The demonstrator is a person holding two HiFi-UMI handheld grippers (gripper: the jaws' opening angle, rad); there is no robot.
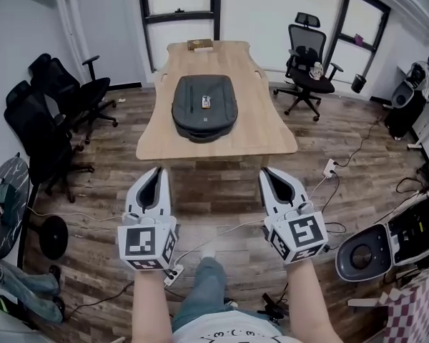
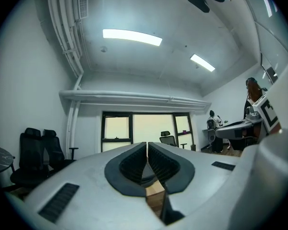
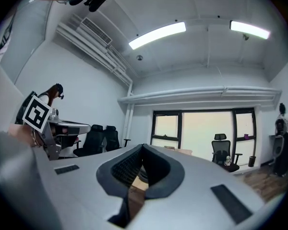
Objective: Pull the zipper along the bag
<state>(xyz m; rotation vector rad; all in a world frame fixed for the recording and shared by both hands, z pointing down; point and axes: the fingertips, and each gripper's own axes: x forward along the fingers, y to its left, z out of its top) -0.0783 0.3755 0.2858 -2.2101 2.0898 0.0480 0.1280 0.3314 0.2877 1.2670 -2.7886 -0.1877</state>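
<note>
Head view: a dark bag (image 1: 204, 106) lies flat in the middle of a wooden table (image 1: 272, 138).
The bag is at twelve o'clock from both grippers, well apart from them. The left gripper (image 1: 156, 171) and the right gripper (image 1: 267, 171) are side by side in front of the table, each with its jaws pressed together and holding nothing. Black chairs (image 1: 57, 98) stand at nine o'clock of the table, one more chair (image 1: 307, 56) at two o'clock.
</note>
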